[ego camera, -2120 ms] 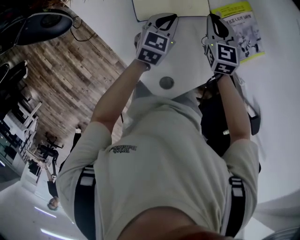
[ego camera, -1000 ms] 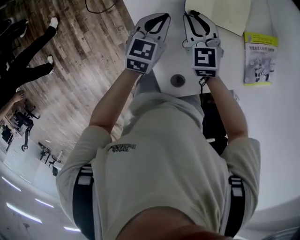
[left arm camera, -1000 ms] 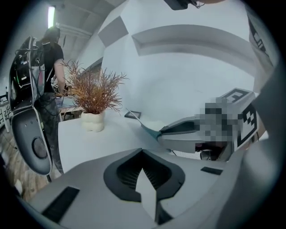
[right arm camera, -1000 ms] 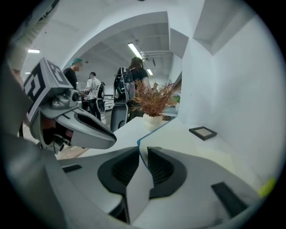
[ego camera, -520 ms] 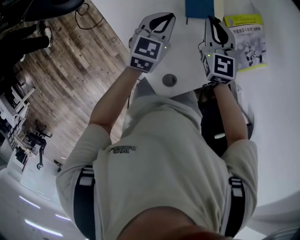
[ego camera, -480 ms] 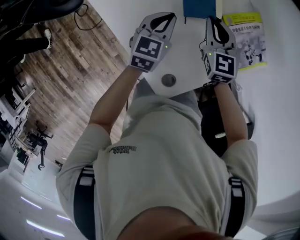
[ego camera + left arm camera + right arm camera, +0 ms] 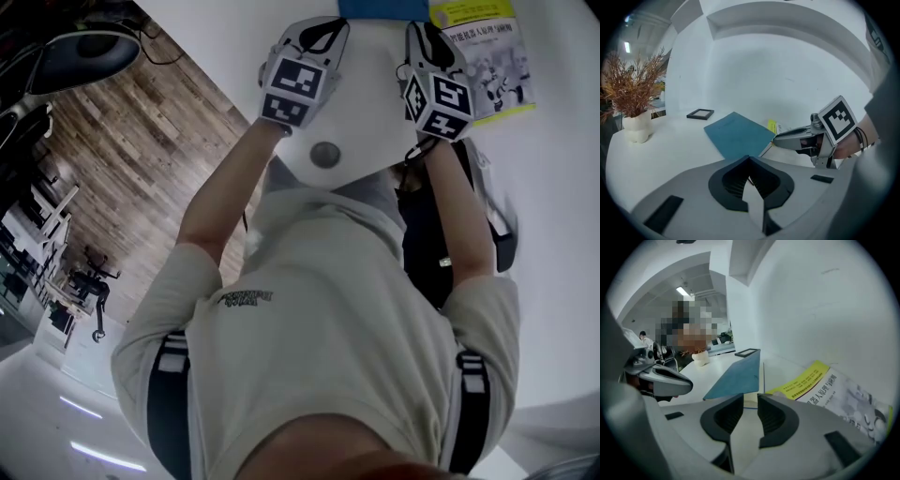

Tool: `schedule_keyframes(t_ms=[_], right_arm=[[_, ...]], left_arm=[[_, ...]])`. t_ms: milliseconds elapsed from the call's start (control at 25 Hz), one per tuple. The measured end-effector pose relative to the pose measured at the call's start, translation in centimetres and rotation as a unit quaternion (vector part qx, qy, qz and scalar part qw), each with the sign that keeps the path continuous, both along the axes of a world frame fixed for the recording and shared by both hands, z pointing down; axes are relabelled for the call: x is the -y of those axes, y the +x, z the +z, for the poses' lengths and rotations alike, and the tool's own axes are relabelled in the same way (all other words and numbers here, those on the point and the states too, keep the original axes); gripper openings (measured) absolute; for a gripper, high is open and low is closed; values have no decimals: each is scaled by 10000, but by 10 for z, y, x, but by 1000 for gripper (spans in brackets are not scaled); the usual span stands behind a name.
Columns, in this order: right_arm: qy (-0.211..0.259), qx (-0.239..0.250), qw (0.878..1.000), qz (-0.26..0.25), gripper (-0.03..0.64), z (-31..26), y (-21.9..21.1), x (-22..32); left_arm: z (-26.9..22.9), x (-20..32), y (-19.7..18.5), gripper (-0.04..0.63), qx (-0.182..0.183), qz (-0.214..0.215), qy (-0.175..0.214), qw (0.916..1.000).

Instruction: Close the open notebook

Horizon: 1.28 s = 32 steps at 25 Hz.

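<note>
Head view, nearest first: I see the person's pale shirt [image 7: 319,309] filling the lower frame. Both forearms reach up to the white table [image 7: 375,103], where a round grey cap [image 7: 325,154] sits near its front edge between the 2 wrists. The left gripper [image 7: 323,26] and the right gripper [image 7: 424,30] lie side by side over the tabletop, apart from each other.

In the left gripper view I read its jaws as clenched, tips meeting on nothing. In the right gripper view the jaws stand released with a clear gap. They have just been opening, and nothing sits between the pads.

Just beyond both sets of tips lies the notebook [image 7: 738,136], flat on the table, blue cover up, closed and gripped by neither. It sits ahead of the space between the 2 grippers. The right gripper's tips are just beside its near right corner, and its near edge shows through that gap. Just right of it lies a yellow booklet [image 7: 811,385]. Farther off on the left stand a black frame [image 7: 700,113] and a white vase [image 7: 636,130] of dry brown branches.
</note>
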State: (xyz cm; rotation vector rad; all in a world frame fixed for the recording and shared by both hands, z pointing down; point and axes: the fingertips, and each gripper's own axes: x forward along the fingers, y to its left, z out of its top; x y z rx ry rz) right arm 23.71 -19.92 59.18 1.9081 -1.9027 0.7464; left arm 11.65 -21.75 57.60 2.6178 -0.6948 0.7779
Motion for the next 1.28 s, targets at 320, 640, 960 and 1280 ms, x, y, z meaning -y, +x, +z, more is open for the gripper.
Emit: schedule_keyframes(t_ms=[320,640,960,1280], right_arm=[[418,44,9991,-50,49,-59,-2,-14],[1011,-280,9937,-388,6,-140,-24,-26],[1409,-399,9870,-661,6,-212,-53,-55],[1768,-711,9742,-1208,5,-254,-85,-90]], left_arm=[[-45,-1,-15,8,-158,-160,240,9995],[-120,-17,-30,8,-506,-304,662,9961],[-188,-51,-54,8,-767,-301,1103,9905],[-227,-81,-81,9,-900,-395,1389,9854]])
